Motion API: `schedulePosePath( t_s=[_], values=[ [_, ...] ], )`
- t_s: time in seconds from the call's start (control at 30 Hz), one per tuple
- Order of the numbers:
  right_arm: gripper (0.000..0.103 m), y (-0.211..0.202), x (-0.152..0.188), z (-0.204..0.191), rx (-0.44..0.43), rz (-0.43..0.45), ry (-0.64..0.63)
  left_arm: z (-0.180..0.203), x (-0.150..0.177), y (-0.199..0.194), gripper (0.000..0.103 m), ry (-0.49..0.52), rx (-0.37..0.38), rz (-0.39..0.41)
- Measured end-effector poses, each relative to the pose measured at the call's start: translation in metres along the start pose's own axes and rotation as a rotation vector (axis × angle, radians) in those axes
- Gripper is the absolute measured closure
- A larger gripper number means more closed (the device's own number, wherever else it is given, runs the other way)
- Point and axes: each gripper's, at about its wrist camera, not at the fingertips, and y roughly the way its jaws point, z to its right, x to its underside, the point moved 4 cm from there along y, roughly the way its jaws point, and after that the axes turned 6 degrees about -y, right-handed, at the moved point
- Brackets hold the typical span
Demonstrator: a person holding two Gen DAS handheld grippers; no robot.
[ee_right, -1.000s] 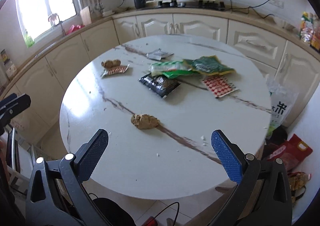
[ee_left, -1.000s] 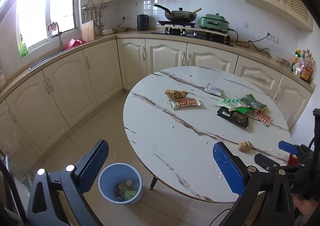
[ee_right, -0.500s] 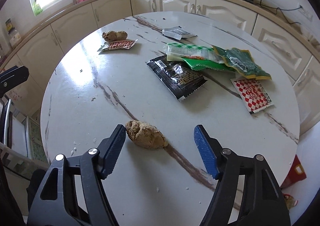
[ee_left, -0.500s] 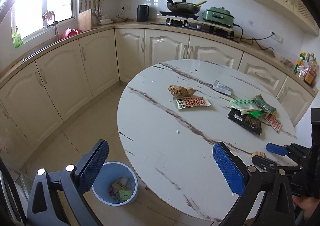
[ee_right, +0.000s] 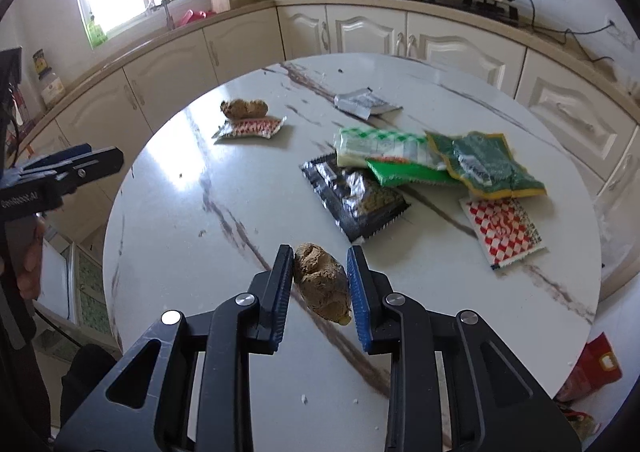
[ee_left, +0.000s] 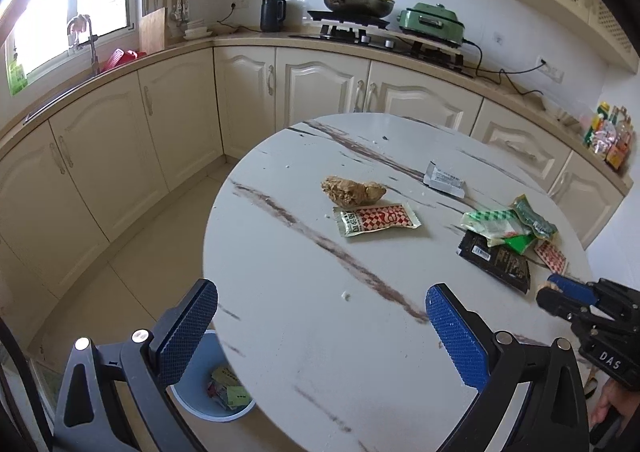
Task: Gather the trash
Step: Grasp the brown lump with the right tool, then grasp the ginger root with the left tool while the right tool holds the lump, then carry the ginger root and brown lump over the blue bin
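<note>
My right gripper [ee_right: 320,258] reaches down over the near side of the round marble table [ee_right: 168,212]. Its jaws are closing, and both blue pads [ee_right: 283,284] touch the sides of a brown crumpled lump [ee_right: 322,280] between them. A second brown lump [ee_left: 352,190] lies beside a red-checked wrapper [ee_left: 376,219] further across. A black packet [ee_right: 354,196], green packets [ee_right: 486,164] and another red-checked wrapper [ee_right: 502,226] lie in a heap on the right. My left gripper [ee_left: 318,294] hangs open and empty over the table's edge, above a blue bin [ee_left: 188,398] that holds some trash.
A silver wrapper [ee_left: 444,180] lies near the table's far side. Cream cabinets [ee_left: 100,156] and a counter with a kettle [ee_left: 273,14], pan and green cooker curve round behind. Bags [ee_right: 588,372] sit on the floor at the right. A hand [ee_right: 28,268] holds the left tool.
The right gripper has come down over the near brown lump and its jaws have narrowed from wide open onto it. The left gripper has moved forward and lower over the table's edge.
</note>
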Motion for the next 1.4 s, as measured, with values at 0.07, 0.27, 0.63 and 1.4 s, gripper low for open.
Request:
schedulePosePath(
  t_s=[0.07,0.27,0.63,1.4],
  values=[
    [0.077,-0.003,-0.019,0.005,0.008,0.036,0.005,0.003,-0.013,0.016,0.001,0.006,0.028,-0.015],
    [0.077,0.016,-0.070,0.025,-0.015,0.096,0.063,0.009,-0.050,0.077,0.001,0.026,-0.005,-0.075],
    [0.076,0.070,-0.089,0.030,-0.070,0.053,0.086,0.026,-0.090,0.177,0.006,0.090,-0.007,-0.157],
    [0.076,0.026,-0.097,-0.025,-0.094,0.112,0.044,-0.034,-0.059,0.052,0.041,0.024,0.127,0.040]
  ],
)
